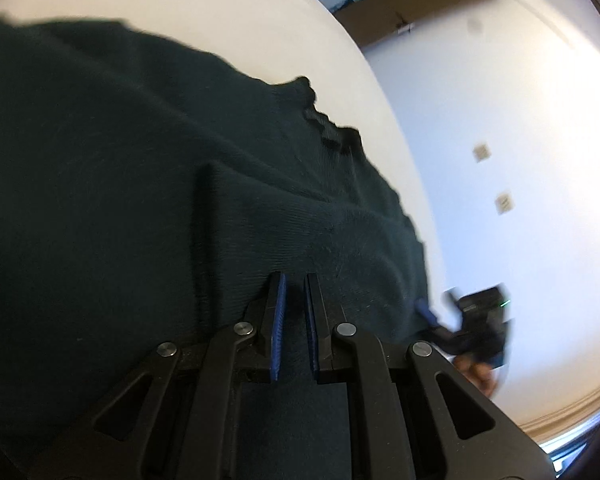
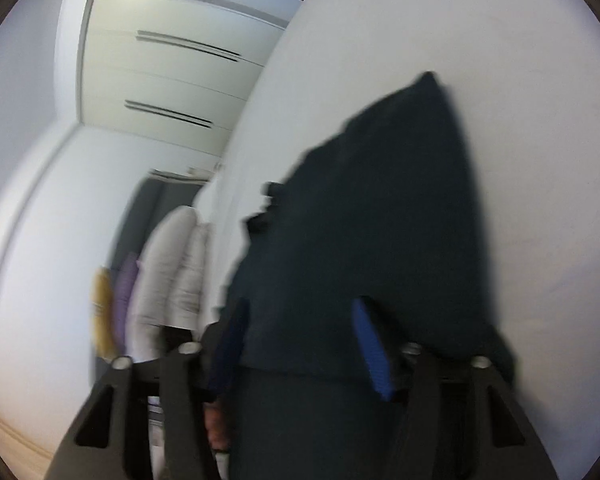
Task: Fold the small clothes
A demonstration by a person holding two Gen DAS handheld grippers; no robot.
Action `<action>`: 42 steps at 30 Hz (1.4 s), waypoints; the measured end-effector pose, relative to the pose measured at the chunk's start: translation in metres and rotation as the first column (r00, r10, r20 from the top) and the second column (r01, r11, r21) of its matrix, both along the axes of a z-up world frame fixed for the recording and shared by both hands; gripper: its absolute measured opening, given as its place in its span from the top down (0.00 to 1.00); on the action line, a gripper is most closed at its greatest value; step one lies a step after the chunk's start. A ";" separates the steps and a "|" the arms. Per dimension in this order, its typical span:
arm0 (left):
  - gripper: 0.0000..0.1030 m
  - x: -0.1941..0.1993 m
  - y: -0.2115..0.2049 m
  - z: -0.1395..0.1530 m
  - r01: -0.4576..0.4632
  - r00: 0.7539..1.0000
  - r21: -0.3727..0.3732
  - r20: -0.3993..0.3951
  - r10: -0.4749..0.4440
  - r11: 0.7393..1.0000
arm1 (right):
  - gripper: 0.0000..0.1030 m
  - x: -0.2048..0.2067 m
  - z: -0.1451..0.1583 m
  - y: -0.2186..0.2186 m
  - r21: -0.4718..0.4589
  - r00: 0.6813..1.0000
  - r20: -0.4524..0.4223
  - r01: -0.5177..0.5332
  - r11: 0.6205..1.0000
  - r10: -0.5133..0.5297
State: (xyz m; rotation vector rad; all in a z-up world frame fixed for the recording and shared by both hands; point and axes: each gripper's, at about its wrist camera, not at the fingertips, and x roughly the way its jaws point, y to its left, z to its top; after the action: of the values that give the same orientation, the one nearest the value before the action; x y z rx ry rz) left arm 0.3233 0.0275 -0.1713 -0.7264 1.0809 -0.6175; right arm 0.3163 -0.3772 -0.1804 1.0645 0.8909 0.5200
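Left wrist view: the left gripper (image 1: 294,300) sits at the lower centre of the frame. Its blue-padded fingers (image 1: 278,332) stand close together with a narrow gap; whether cloth is pinched in that gap cannot be told. The dark green knit garment (image 1: 120,200) fills the left and centre, lying on the white table (image 1: 220,12). The right gripper (image 1: 476,320) appears blurred at the right edge, beside the garment's border.

Right wrist view: the frame is motion-blurred. The right gripper (image 2: 300,344) is spread wide, its fingers (image 2: 370,348) flanking the garment (image 2: 380,220) at lower centre. White cabinets (image 2: 172,76) occupy the upper left.
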 end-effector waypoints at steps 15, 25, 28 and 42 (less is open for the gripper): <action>0.72 -0.217 0.022 0.075 -0.092 0.956 0.444 0.291 -0.046 0.891 | 0.32 -0.153 0.046 -0.047 -0.164 0.977 0.060 0.211 0.964 -0.204; 0.18 -0.360 0.022 0.100 -0.192 0.860 0.620 0.480 -0.173 0.761 | 0.20 -0.260 0.103 0.045 -0.608 0.964 0.256 0.217 0.763 -0.070; 0.18 -0.390 0.013 0.101 -0.169 0.821 0.702 0.489 -0.296 0.692 | 0.11 -0.294 0.117 0.082 -0.748 0.936 0.349 0.254 0.614 0.038; 0.18 -0.490 -0.049 0.046 -0.134 0.595 0.933 0.346 -0.725 0.335 | 0.13 -0.381 0.100 0.177 -0.933 0.865 0.319 0.214 0.290 0.388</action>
State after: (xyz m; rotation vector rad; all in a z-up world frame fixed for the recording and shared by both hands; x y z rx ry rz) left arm -0.1666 -0.0211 -0.1252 0.8052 0.5766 -0.4710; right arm -0.0650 -0.2001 -0.0807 -0.3087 0.5923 0.2144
